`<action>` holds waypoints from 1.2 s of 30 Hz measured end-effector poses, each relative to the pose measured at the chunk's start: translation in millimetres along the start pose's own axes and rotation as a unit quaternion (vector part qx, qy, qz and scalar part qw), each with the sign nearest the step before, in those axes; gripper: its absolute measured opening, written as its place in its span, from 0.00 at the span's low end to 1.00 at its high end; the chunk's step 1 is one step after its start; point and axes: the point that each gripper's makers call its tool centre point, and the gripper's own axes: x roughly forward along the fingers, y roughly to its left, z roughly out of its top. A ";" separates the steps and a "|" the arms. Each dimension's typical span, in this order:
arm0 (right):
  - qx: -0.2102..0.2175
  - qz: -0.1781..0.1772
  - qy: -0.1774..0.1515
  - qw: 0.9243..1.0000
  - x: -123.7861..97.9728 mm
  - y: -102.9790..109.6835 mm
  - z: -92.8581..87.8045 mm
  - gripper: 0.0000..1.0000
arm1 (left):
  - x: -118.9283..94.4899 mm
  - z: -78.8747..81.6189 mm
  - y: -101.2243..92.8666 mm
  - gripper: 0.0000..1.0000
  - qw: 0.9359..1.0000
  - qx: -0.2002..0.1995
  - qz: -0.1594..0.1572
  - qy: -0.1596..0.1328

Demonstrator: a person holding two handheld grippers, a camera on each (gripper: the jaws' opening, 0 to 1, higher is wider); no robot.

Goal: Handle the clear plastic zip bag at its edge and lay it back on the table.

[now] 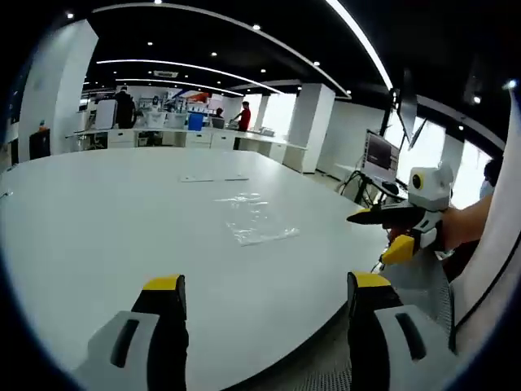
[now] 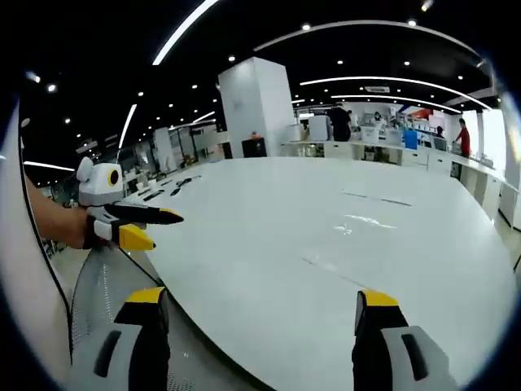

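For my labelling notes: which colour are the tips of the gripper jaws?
Yellow, on dark jaws; clearest on the left gripper in the left gripper view.

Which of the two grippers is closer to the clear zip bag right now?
Neither clearly. Both the left gripper and the right gripper hang open near the white table's edge, well short of the clear plastic zip bag lying flat further in.

- A large white table (image 1: 122,212) with a rounded edge is seen in the left gripper view; its smooth top reflects the ceiling lights.
- A clear zip bag (image 1: 256,218) lies flat and crinkled near the middle of the table.
- In the right gripper view, the bag (image 2: 362,224) is seen as a faint glint on the table (image 2: 269,244).
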 end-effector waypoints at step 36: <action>-0.004 0.000 0.004 1.000 0.0 1.8 -2.7 0.94 | -0.4 -5.3 6.5 0.79 1.000 0.007 0.002 -0.001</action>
